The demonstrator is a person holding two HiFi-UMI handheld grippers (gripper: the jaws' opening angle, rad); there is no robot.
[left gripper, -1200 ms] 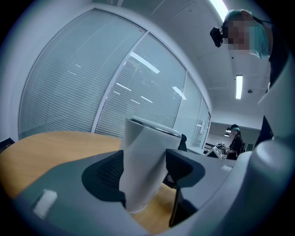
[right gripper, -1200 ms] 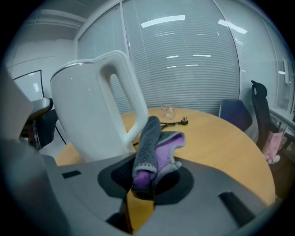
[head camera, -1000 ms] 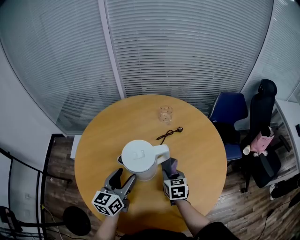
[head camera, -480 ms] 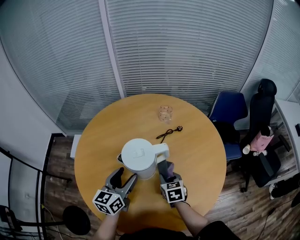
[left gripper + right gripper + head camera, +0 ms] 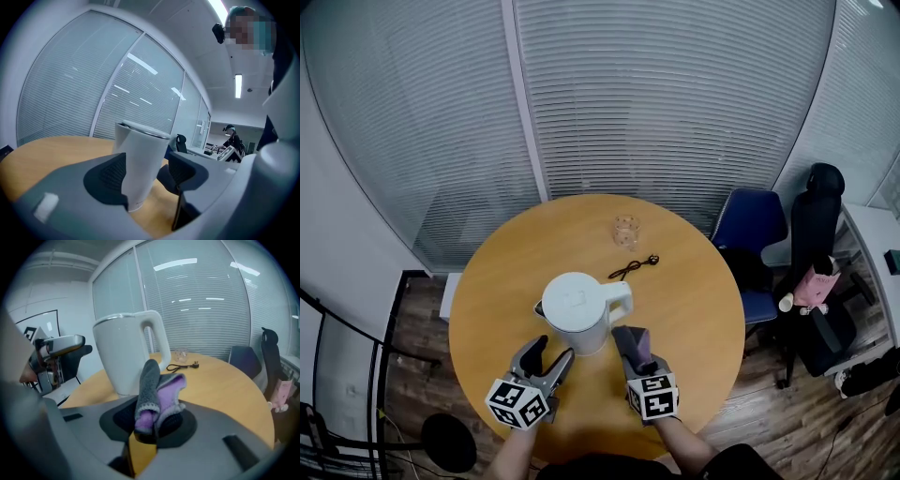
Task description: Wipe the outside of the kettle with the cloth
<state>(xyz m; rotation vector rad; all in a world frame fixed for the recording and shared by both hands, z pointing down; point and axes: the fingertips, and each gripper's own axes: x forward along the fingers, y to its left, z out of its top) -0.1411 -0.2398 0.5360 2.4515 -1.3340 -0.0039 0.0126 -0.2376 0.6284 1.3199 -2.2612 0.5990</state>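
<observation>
A white kettle (image 5: 575, 310) stands upright on the round wooden table (image 5: 694, 281), handle to the right. My right gripper (image 5: 632, 344) is shut on a folded grey and purple cloth (image 5: 157, 394), held a little short of the kettle (image 5: 124, 352) near its handle (image 5: 157, 336). The cloth (image 5: 642, 339) shows beside the jaws in the head view. My left gripper (image 5: 548, 356) is open at the kettle's near left side; the kettle (image 5: 140, 161) stands just beyond its two jaws, apart from them.
A black cord with a plug (image 5: 636, 266) and a small glass (image 5: 625, 230) lie beyond the kettle. Office chairs (image 5: 750, 234) stand off the table's right side. Window blinds (image 5: 656, 103) run behind the table.
My right gripper has drawn back toward me and slightly left with the cloth, away from the kettle's handle. The left gripper has stayed in place.
</observation>
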